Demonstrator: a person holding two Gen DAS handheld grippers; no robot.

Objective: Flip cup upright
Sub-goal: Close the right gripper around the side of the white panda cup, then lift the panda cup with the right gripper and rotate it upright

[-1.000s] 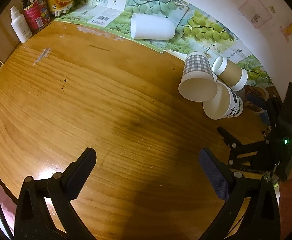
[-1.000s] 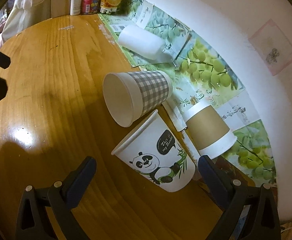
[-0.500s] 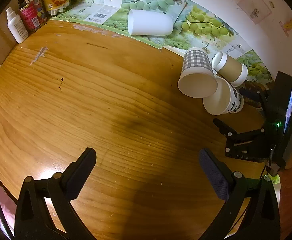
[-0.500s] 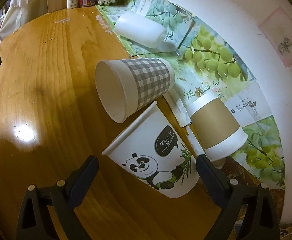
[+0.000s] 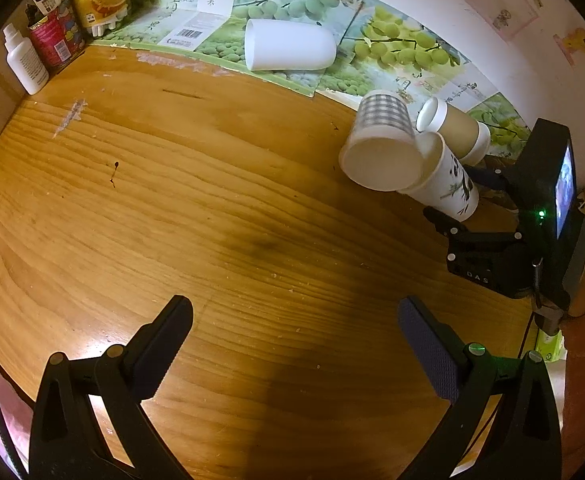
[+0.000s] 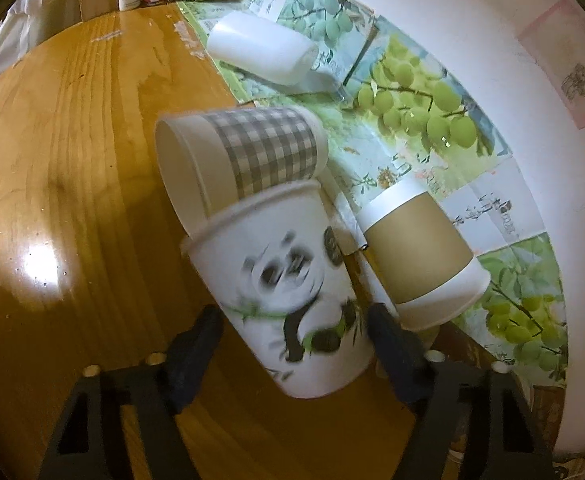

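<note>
— Well, the right gripper [image 6: 294, 328] has just clamped the panda cup [image 6: 292, 292], which was lying loose at the table's [image 5: 196, 208] three o'clock.
— And the left gripper [image 5: 292, 332]?
— Wide, empty. Lifting upright comes next, I'd guess.

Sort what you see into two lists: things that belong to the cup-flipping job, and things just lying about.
Part of the job:
- white paper cup with a panda print, lying on its side
- right claw, closing around it

Lying about:
- grey checked paper cup
- brown-sleeved paper cup
- plain white plastic cup
- white plastic bottle
- left claw, open over bare wood
</note>
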